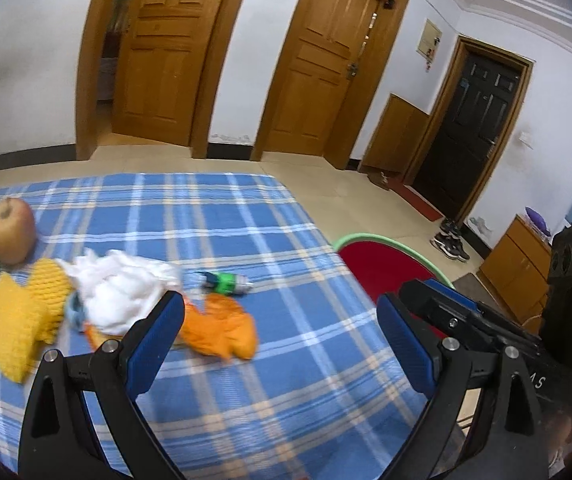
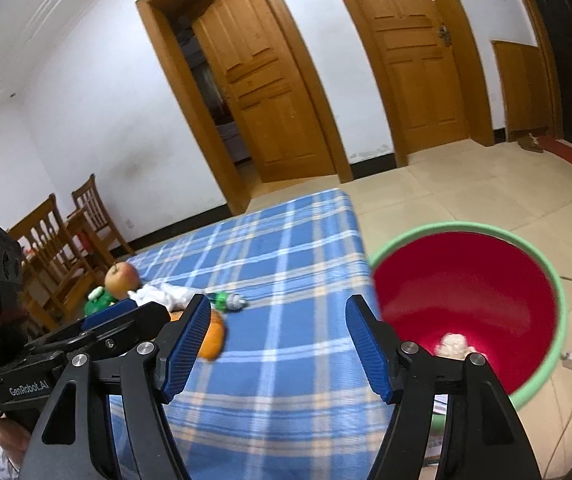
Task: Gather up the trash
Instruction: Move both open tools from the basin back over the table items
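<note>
Presently, both the left tool (image 1: 282, 332) and right tool (image 2: 278, 340) are held wide and empty above the bench (image 1: 246, 360), where orange trash (image 1: 222, 328) awaits grasping and transfer to the red bin (image 2: 465, 280).

My pads (image 1: 162, 344) are ribbed blue rubber on matt black plastic. Woven checked cloth (image 1: 286, 248); crumpled white tissue (image 1: 122, 288); glossy red bin (image 2: 485, 280); smooth apple (image 1: 10, 230); varnished wooden doors (image 1: 166, 48).
</note>
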`<state>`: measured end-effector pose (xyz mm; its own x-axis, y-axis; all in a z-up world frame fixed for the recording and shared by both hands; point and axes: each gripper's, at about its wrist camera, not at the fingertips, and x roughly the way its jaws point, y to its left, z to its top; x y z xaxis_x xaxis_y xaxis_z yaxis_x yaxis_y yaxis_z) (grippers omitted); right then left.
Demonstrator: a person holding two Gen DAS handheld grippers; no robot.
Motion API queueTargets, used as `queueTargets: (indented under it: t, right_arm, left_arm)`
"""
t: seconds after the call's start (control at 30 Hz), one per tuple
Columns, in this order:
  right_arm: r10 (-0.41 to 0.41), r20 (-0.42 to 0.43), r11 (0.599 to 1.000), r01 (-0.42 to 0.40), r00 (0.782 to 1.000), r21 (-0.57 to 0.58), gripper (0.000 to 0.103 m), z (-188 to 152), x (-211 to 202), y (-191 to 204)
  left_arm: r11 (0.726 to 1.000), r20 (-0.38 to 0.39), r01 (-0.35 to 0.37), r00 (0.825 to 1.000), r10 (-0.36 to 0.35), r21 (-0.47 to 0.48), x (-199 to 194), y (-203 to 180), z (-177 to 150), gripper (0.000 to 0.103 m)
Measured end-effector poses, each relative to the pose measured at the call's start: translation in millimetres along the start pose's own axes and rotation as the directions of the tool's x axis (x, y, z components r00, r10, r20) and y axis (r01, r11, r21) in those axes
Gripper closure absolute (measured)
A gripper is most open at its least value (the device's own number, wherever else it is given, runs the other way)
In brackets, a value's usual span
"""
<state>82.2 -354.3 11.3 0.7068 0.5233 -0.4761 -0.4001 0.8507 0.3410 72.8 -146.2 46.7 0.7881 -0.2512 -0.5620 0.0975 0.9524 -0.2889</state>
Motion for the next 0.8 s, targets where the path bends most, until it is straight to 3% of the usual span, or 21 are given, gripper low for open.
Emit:
queueTargets:
  t: [0.6, 0.8]
  right_arm:
    - [0.054, -0.1, 0.998, -0.056, 0.994, -0.022, 0.032, -4.9, 63.8, 70.8]
    - [0.061, -0.119, 0.998, -0.063, 0.991, -0.009, 0.032, -4.8, 83.0, 95.6]
  left_arm:
    - [0.984, 0.036, -0.141, 0.989, 0.146, -0.111, -50.1, 105.4, 3.3, 0.008]
    - [0.96, 0.005, -0.246, 0.969, 0.249, -0.131, -58.7, 149.7, -1.2, 0.008]
